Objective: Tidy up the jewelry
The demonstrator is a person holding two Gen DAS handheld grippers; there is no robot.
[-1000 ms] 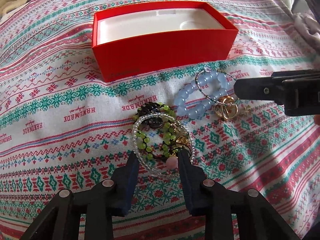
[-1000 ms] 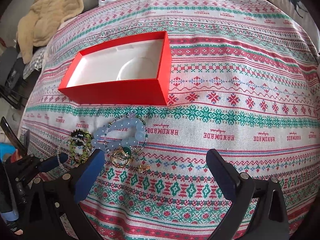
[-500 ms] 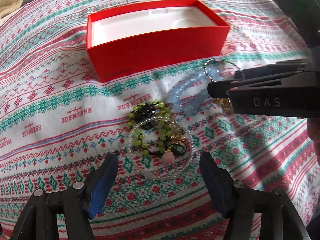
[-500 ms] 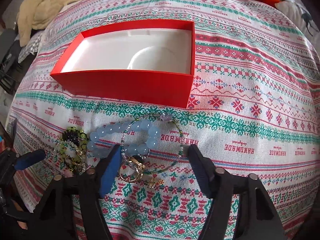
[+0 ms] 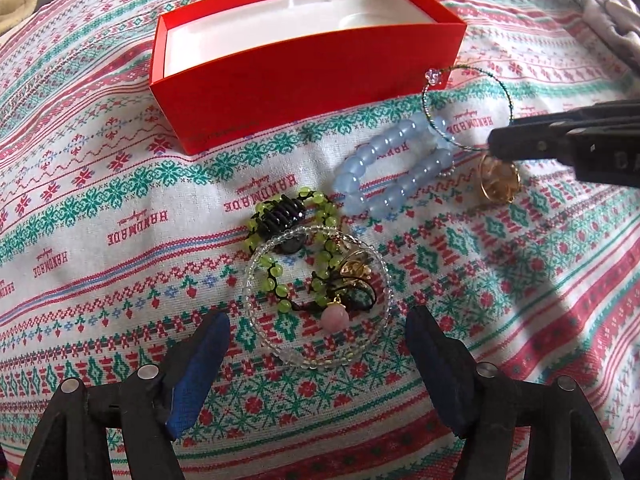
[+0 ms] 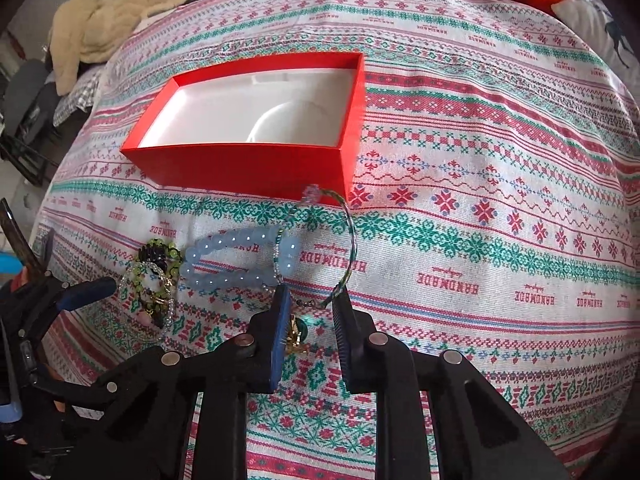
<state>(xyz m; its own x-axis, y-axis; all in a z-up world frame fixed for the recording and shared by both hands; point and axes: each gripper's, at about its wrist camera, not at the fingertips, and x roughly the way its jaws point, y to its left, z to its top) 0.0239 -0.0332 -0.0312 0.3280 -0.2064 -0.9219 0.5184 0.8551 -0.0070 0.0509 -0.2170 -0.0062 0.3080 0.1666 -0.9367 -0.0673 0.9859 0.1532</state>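
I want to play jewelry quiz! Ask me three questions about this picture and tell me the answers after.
1. True or false: the red box already has jewelry in it.
2. What colour is the round charm lying inside the clear bead bracelet?
3. What sits between the fingers of the right gripper? A: the thin green bangle. B: the blue bead bracelet. C: a plush toy.

Key: 1 false, the box is empty. 2 pink. 3 A, the jaws have just been closing, with the bangle between them.
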